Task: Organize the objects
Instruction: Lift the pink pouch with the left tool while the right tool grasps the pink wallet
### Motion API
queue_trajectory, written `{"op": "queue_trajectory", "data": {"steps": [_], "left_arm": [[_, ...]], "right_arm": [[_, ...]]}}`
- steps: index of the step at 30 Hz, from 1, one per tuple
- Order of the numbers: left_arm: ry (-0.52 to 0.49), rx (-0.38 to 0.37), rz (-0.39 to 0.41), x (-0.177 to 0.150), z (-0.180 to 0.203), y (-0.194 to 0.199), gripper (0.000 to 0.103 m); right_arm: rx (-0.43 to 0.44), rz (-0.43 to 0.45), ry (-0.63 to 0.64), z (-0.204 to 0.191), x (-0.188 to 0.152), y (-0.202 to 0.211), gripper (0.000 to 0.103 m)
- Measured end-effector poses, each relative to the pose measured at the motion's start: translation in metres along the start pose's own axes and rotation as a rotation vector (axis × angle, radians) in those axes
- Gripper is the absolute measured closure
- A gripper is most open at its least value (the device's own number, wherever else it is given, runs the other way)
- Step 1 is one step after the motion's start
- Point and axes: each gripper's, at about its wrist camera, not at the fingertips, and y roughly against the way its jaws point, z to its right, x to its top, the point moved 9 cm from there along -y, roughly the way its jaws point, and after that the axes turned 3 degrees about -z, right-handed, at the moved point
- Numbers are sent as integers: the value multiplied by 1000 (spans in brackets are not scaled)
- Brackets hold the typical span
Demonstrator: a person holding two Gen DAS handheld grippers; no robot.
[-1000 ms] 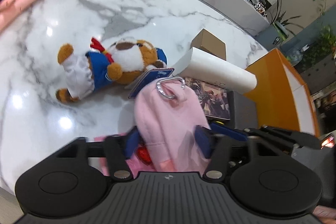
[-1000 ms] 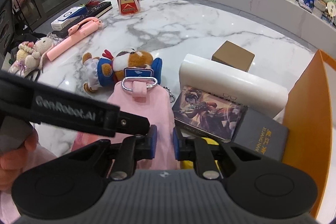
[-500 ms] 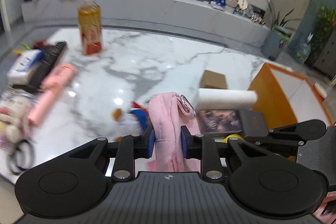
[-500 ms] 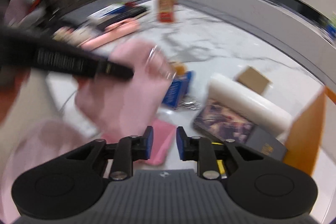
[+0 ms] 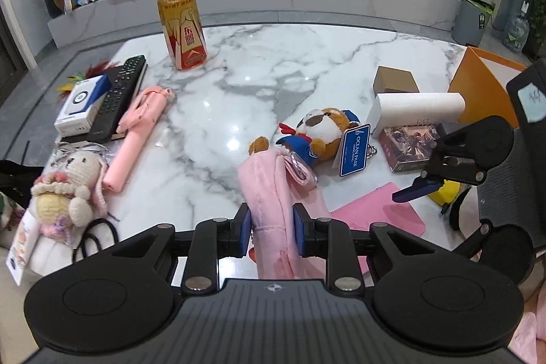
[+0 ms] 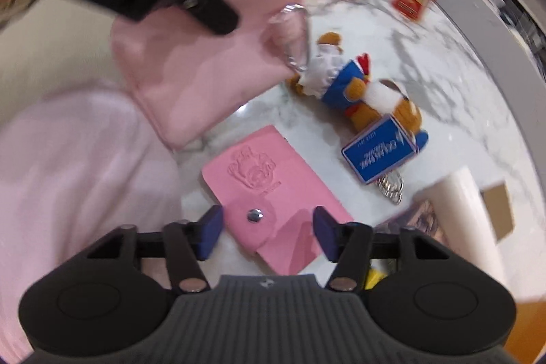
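Note:
My left gripper [image 5: 272, 229] is shut on a pink fabric pouch [image 5: 273, 193] with a metal carabiner, held above the near edge of the marble table [image 5: 273, 74]. The pouch also shows in the right wrist view [image 6: 191, 63], hanging from the left gripper. My right gripper [image 6: 268, 232] is open, its jaws wide apart over a flat pink snap wallet [image 6: 269, 203] on the table. The wallet [image 5: 375, 210] and the right gripper's blue fingertip [image 5: 414, 190] show in the left wrist view. A plush dog [image 5: 320, 132] with a blue tag lies just beyond.
An orange box [image 5: 484, 81], a white roll [image 5: 416, 108], a brown box [image 5: 394, 81] and a picture box [image 5: 409, 142] sit right. A tea bottle [image 5: 182, 29] stands at the back. Remote [image 5: 119, 94], pink umbrella [image 5: 136, 132] and crochet bunny [image 5: 68, 186] lie left.
My left gripper has pulled back and lifted the pouch toward the near table edge. My right gripper has opened wide and dropped over the pink wallet.

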Motion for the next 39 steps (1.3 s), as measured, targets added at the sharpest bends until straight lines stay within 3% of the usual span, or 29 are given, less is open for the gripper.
{"op": "queue_trajectory", "data": {"steps": [7,12,19,21,27,29,31,36,38,39], "left_arm": [[6,-4,-23,-7,-1,-14,74],[33,-22,-36,-10,-5,-18,74],[51,-29,-43,-13,-6,-24,74],[59,-31,-42,-14,-7,-23,74],[83,-37,-37,-11,-5,-24,74],[91,-44,-28,-9,-2,-22,74],[108,-59,-23,-8,0,-21,74],[143,-128,-30,-3,16,-27,74],[156,-170,-37,-2,24,-31,74],[156,-167,-36,-1,27,-32,74]], "right_arm": [[33,-84,195,-4,3,-17,38],[8,-109,255,-3,3,-26,27],[6,-103,113,7,8,-30,28],[11,-89,67,7,8,-25,37],[80,-37,-185,26,17,0,66],[88,-18,-297,37,21,8,68],[155,-26,-467,53,17,12,68],[236,-46,-848,81,-15,16,67],[261,16,-1054,95,-20,12,66],[263,27,-1076,97,-24,15,66]]}}
